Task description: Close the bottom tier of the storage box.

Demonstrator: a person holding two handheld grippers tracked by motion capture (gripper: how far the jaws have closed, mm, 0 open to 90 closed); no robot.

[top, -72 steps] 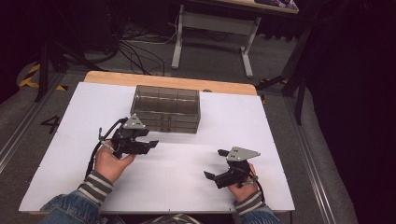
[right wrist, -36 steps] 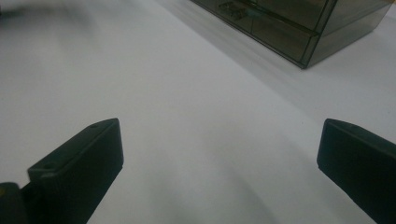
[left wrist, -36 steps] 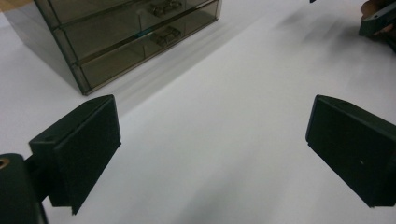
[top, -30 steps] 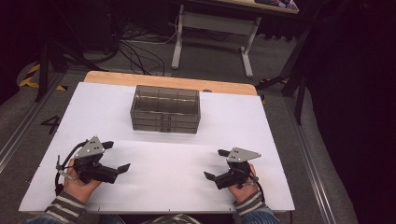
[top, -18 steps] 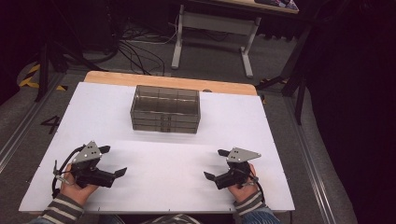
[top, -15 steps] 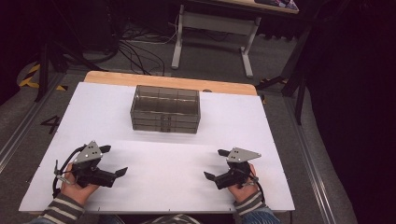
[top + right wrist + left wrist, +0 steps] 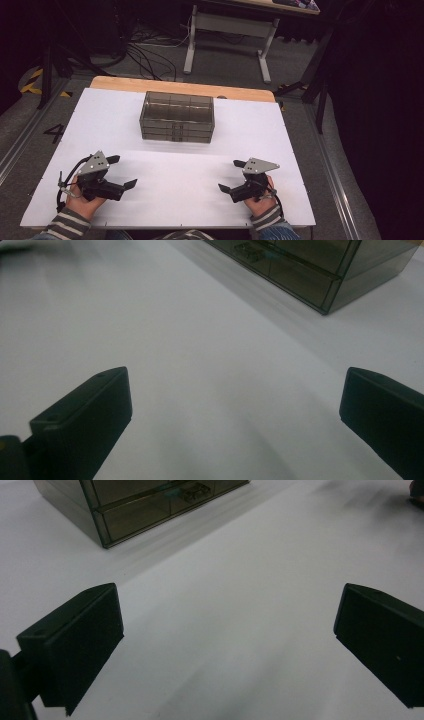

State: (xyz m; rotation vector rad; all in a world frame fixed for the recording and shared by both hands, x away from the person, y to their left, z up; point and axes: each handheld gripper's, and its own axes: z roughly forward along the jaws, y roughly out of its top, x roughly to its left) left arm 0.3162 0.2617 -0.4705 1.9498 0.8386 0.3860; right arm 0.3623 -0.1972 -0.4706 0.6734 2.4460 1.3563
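Smoky drawer box (image 7: 177,117) btwn, beyond both grippers

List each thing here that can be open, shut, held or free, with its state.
Drawer box: drawers shut, standing free on the table, nothing touching it.
Left gripper: jaws wide open, empty, near the table's front edge.
Right gripper: jaws wide open, empty, near the front edge.

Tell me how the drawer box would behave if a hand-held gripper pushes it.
The drawer box looks like thin clear plastic, so probably stiff and light. It sits low and wide, so it would likely slide on the smooth white table, not tip. Its drawers could slip open if it is tilted.
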